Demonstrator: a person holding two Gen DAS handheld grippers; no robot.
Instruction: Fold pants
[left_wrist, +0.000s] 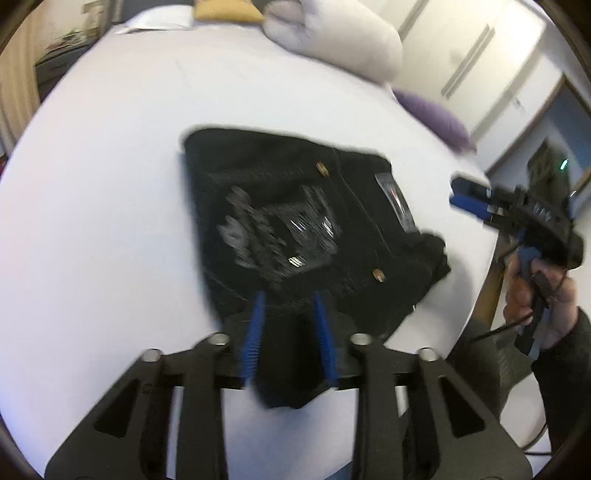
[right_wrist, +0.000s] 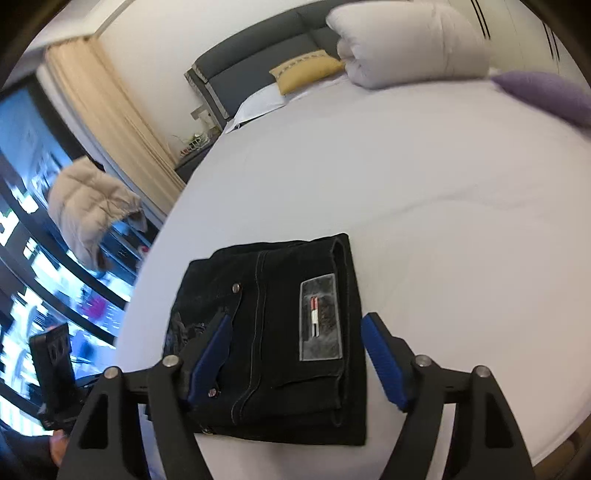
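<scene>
The pants (right_wrist: 273, 339) lie folded in a compact stack on the bed (right_wrist: 443, 229), long axis running away from the right claw (right_wrist: 299, 347), whose parted fingers straddle it untouching; the left claw (left_wrist: 288, 332), also apart, hovers at the stack's near edge.

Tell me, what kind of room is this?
Most likely a bedroom. The folded black pants lie on a bed with a white sheet, a grey headboard stands at its far end, and pillows and a rolled white duvet sit near it.
</scene>
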